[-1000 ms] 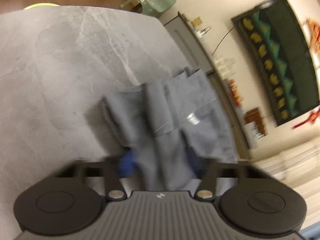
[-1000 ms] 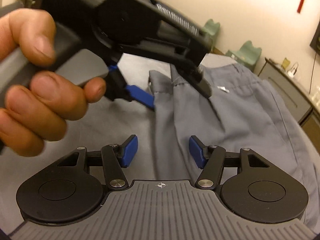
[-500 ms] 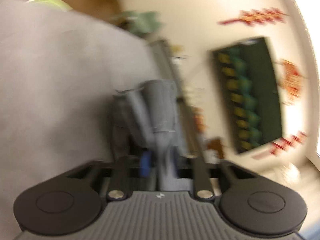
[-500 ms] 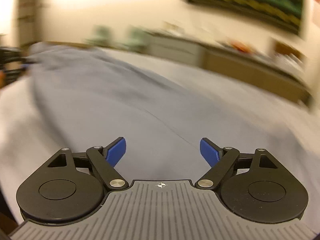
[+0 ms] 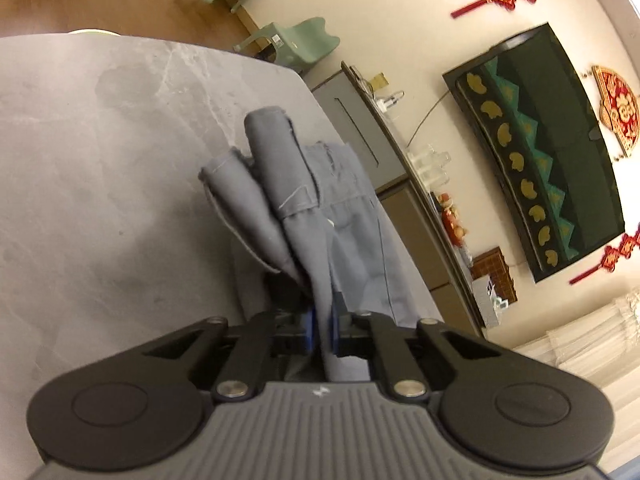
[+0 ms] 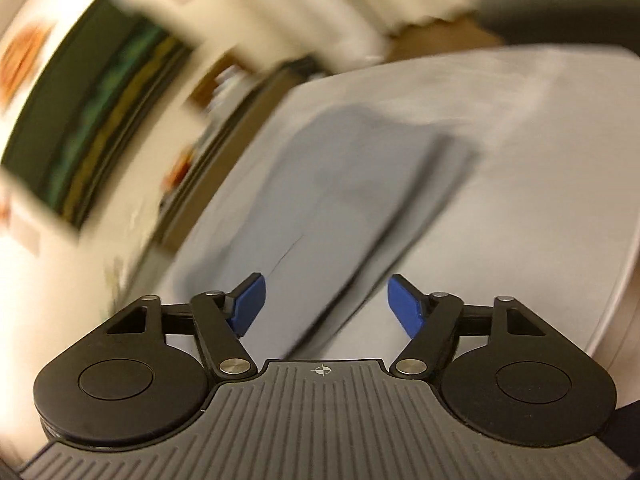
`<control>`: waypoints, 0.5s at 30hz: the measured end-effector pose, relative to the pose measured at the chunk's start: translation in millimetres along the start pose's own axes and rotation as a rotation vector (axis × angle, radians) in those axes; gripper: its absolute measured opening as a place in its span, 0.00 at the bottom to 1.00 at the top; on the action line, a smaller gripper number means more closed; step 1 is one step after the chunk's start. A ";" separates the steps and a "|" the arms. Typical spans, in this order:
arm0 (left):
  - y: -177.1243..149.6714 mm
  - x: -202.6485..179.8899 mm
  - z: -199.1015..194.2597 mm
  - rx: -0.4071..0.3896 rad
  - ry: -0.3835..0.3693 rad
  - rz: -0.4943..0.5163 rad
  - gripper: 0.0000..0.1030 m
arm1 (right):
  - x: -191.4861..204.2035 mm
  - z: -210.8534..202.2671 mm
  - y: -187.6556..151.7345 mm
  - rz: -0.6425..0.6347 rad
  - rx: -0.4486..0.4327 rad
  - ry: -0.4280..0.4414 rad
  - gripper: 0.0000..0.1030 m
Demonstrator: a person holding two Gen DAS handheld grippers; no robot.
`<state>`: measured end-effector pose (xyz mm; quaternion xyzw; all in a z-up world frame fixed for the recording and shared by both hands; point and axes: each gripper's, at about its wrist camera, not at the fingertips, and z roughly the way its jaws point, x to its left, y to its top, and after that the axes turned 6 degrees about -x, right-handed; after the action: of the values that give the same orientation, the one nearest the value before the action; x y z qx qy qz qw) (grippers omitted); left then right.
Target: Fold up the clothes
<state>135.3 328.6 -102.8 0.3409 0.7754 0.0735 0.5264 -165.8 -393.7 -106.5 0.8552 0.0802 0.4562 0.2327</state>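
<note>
A grey garment (image 5: 316, 216) lies on the grey marble table (image 5: 100, 160). My left gripper (image 5: 321, 330) is shut on a bunched fold of its edge, and the cloth rises in rolls ahead of the blue pads. In the blurred right wrist view the same garment (image 6: 340, 184) stretches flat along the table (image 6: 540, 140). My right gripper (image 6: 327, 304) is open and empty above the near part of the cloth, its blue fingertips (image 6: 250, 300) wide apart.
Pale green chairs (image 5: 288, 40) stand beyond the table's far edge. A grey cabinet (image 5: 360, 128) and a low sideboard run along the wall under a dark framed panel (image 5: 540, 140). The table's rounded edge (image 6: 624, 280) shows at the right.
My left gripper has closed on the garment's edge and lifted it into a bunch. My right gripper has swung away from the left hand toward the other end of the garment, staying open.
</note>
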 end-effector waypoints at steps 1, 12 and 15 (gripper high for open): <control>-1.6 -1.2 1.5 0.006 0.005 0.008 0.09 | -5.5 5.9 6.5 0.039 -0.004 0.006 0.60; -8.3 -6.9 21.8 0.076 0.033 0.051 0.15 | 19.5 73.0 0.1 0.015 0.038 -0.045 0.51; -12.1 -13.3 26.2 0.084 0.037 0.091 0.12 | 30.2 91.4 -3.6 -0.058 0.077 -0.064 0.13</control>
<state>155.4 305.0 -109.7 0.3962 0.7711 0.0712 0.4934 -73.5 -409.7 -129.3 0.8750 0.1151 0.4180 0.2152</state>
